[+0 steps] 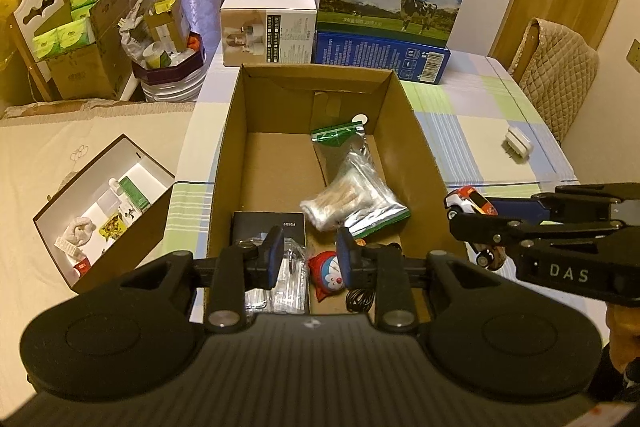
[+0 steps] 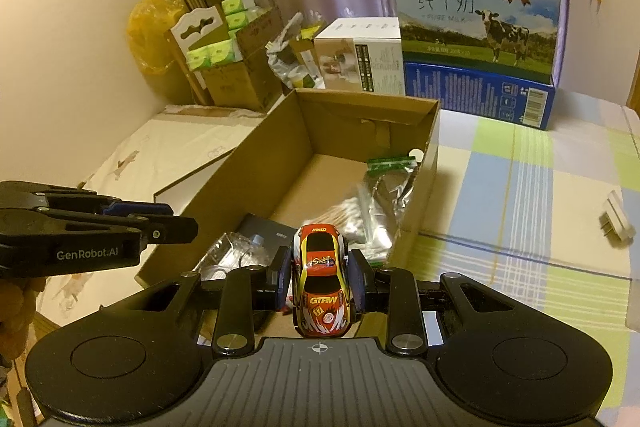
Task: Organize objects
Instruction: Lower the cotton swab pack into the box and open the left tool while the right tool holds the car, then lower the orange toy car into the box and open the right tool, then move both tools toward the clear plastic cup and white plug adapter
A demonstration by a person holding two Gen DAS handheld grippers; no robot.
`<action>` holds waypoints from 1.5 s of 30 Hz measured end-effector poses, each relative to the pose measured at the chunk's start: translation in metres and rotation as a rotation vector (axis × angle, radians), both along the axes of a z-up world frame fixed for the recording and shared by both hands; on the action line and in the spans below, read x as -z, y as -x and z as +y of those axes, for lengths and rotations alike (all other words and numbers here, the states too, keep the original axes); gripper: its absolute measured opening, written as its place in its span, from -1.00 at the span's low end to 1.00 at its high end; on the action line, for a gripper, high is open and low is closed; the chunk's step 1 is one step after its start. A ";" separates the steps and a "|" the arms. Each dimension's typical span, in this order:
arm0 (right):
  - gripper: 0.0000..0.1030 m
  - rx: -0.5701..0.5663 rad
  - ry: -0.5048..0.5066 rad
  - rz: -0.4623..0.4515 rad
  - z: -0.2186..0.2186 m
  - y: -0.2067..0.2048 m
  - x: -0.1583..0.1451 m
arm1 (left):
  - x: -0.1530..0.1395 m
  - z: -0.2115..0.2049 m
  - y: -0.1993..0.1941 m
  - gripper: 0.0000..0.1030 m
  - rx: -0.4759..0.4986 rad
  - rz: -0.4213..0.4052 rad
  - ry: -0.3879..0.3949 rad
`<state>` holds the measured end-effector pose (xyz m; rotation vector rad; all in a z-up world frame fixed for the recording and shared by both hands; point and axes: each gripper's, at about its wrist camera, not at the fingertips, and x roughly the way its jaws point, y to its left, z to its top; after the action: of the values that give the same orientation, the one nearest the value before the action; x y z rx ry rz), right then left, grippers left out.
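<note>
An open cardboard box (image 1: 404,131) (image 2: 432,131) stands on the checked tablecloth. Inside lie a zip bag of cotton swabs (image 1: 352,199) (image 2: 380,203), a black case (image 1: 268,231) (image 2: 264,231), clear plastic packs (image 1: 280,287) (image 2: 228,255) and a red cartoon-cat toy (image 1: 326,273). My right gripper (image 2: 320,277) is shut on a red and yellow toy car (image 2: 320,279) (image 1: 470,203), held at the box's near right corner. My left gripper (image 1: 308,255) hangs open over the box's near end, nothing between its fingers.
A white plug adapter (image 1: 518,145) (image 2: 618,221) lies on the cloth to the right. Milk cartons (image 1: 392,3) (image 2: 476,39) and a white product box (image 1: 268,27) stand behind the cardboard box. A white open box (image 1: 104,211) of small items sits lower left. A quilted chair back (image 1: 556,67) is far right.
</note>
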<state>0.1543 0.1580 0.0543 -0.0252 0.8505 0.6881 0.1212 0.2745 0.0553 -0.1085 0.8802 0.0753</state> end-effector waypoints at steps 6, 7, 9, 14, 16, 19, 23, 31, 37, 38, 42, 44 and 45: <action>-0.47 -0.004 -0.005 0.008 0.004 -0.002 0.000 | 0.000 0.002 0.002 -0.52 -0.003 0.002 0.001; -0.47 -0.003 -0.004 0.009 0.005 -0.002 0.001 | 0.001 0.002 0.002 -0.52 -0.002 0.002 0.004; -0.47 0.003 -0.004 0.016 0.007 -0.004 0.002 | 0.001 0.002 0.003 -0.51 -0.003 0.003 0.002; -0.46 0.010 -0.042 0.030 0.009 -0.008 0.003 | 0.003 0.005 0.004 -0.42 -0.013 0.006 0.004; -0.38 -0.003 -0.079 0.032 0.009 -0.009 0.003 | 0.003 0.007 0.005 -0.30 -0.018 0.005 0.006; 0.10 0.016 -0.121 0.011 0.004 -0.008 0.001 | 0.002 0.009 0.007 -0.09 -0.026 0.001 0.008; 0.11 0.071 -0.136 0.011 -0.010 -0.009 -0.001 | 0.002 0.009 0.010 0.04 -0.030 0.000 0.012; 0.11 0.152 -0.138 0.035 -0.048 -0.006 -0.002 | 0.001 -0.004 0.013 0.20 -0.020 -0.009 0.024; 0.11 0.193 -0.138 0.049 -0.079 0.009 0.000 | -0.005 -0.020 0.018 0.47 -0.002 -0.042 0.060; 0.11 0.203 -0.138 0.050 -0.087 0.014 0.002 | -0.007 -0.022 0.019 0.49 0.002 -0.053 0.083; 0.11 0.251 -0.114 0.052 -0.119 0.032 0.009 | -0.014 -0.040 0.020 0.69 0.024 -0.086 0.098; 0.11 0.285 -0.102 0.045 -0.139 0.040 0.011 | -0.017 -0.054 0.018 0.75 0.044 -0.096 0.100; 0.11 0.305 -0.097 0.044 -0.148 0.044 0.012 | -0.019 -0.062 0.016 0.78 0.057 -0.102 0.100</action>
<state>0.1103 0.0098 0.0424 0.2036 0.8404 0.4432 0.1050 0.2128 0.0745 -0.1792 0.7843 -0.0279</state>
